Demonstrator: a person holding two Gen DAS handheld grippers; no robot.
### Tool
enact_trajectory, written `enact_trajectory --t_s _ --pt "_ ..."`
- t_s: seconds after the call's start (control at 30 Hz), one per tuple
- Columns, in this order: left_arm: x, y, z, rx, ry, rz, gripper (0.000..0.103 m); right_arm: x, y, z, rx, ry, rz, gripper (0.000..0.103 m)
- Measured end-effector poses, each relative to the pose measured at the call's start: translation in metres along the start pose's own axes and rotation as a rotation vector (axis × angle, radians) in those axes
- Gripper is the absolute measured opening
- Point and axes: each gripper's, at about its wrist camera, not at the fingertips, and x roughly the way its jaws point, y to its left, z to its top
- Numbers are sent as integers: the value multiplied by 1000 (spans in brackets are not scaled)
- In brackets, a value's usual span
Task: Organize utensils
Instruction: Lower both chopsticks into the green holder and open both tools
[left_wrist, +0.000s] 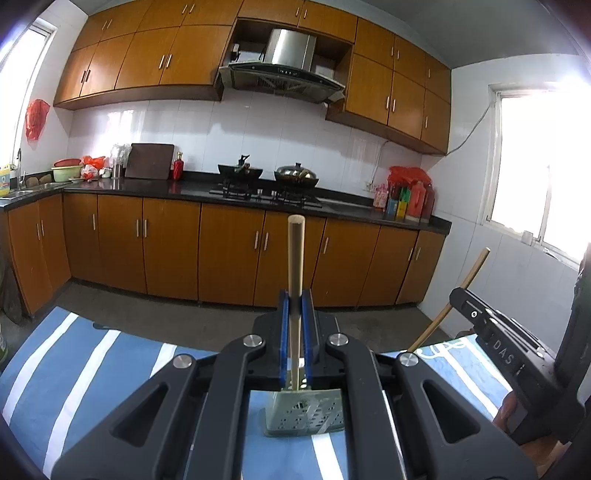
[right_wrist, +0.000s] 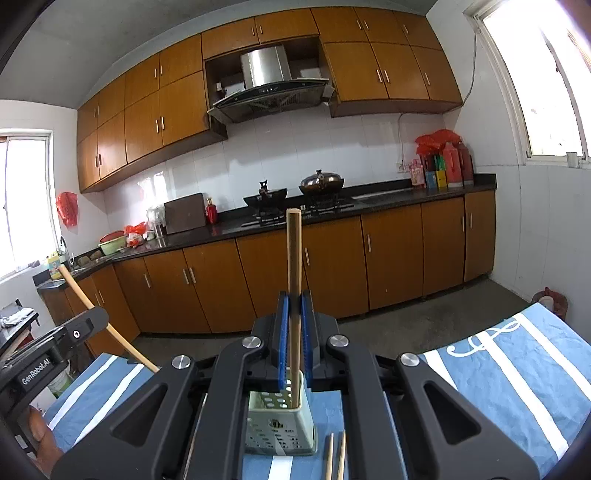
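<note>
Two wooden sticks are in hand, one per gripper, above a perforated grey-green utensil holder (right_wrist: 281, 424) that stands upright on a blue-and-white striped cloth (right_wrist: 517, 369). The left gripper (left_wrist: 295, 321) has its blue pads pinched on the left stick (left_wrist: 295, 258), which rises upright with its lower end hanging just over, or perhaps just inside, the holder's mouth; from this angle the two cannot be told apart. The right gripper (right_wrist: 294, 325) is likewise clamped on the right stick (right_wrist: 294, 266), whose lower end appears to pass inside the holder's rim. Two further thin sticks (right_wrist: 336, 458) lie flat on the cloth just beside the holder's base.

Hazards from here:
- The holder is light and tall, so a stick pushed against its wall or rim could tip it or slide it across the cloth.
- Both grippers converge on one narrow opening, so they may knock each other, or one stick may lever the other out.
- A stick released while tilted could catch on the rim and fall to the cloth or the concrete floor (right_wrist: 424, 325).
- A toppling holder would scatter the loose sticks at its foot.
</note>
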Motion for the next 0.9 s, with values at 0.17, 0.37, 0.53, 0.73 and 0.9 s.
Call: enact_trajectory --t_s 0.17,0.37,0.53,0.73,0.9 --pt "-1 5 -5 -14 21 4 10 -1 -1 -1 5 21 0 12" --pt "-19 9 -2 -36 -1 8 21 -14 -1 5 12 7 -2 32" --pt "-49 20 2 -53 -30 21 29 -42 -10 7 15 -7 -13 36" --pt "-78 52 -29 -51 25 95 34 -58 -39 -36 30 128 -90 37" --pt "-76 83 -86 -31 177 170 34 -45 -61 -110 60 375 -109 34"
